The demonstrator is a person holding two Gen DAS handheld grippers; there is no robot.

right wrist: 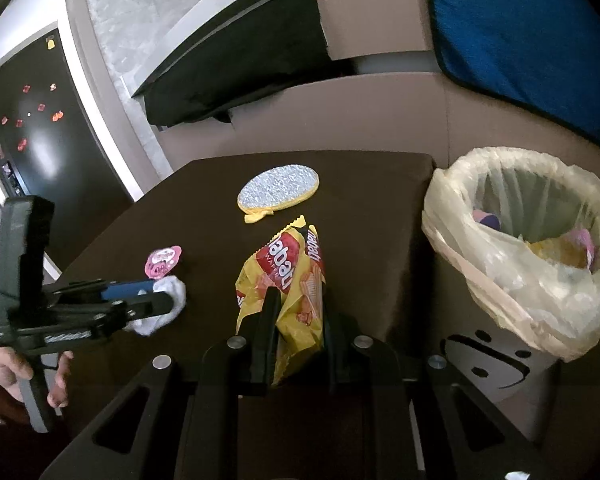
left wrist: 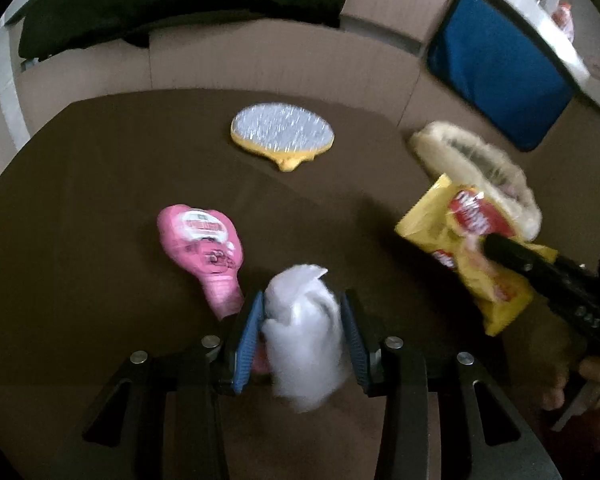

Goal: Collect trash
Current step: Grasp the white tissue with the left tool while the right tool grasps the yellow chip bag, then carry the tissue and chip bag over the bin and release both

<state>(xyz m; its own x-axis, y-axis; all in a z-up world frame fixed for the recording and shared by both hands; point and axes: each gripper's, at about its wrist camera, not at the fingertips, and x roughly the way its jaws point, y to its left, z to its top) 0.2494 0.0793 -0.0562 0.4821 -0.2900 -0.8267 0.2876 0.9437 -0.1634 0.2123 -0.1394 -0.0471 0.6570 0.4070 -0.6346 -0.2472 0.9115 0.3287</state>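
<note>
- The right tongs (right wrist: 296, 320) are squeezed shut on a yellow snack wrapper (right wrist: 288, 280). The wrapper is up off the table (right wrist: 380, 208) and points away from the tongs, its long side in line with them.
- The left tongs (left wrist: 302, 320) have a white crumpled tissue (left wrist: 304, 328) between their blue pads (left wrist: 250, 332). The pads sit against both sides of it, so it looks held, though the picture is blurry.
- Just left of the tissue lies a pink pouch (left wrist: 204, 252) on the table. Farther back lies a round yellow-rimmed scrubber (left wrist: 282, 132).
- The trash bin (right wrist: 520, 252), lined with a clear bag, stands beside the table's right edge.
- The bin is to the right of the wrapper. The right hand is the nearer one, so I think it should go first, swinging right over the bin's open mouth.
</note>
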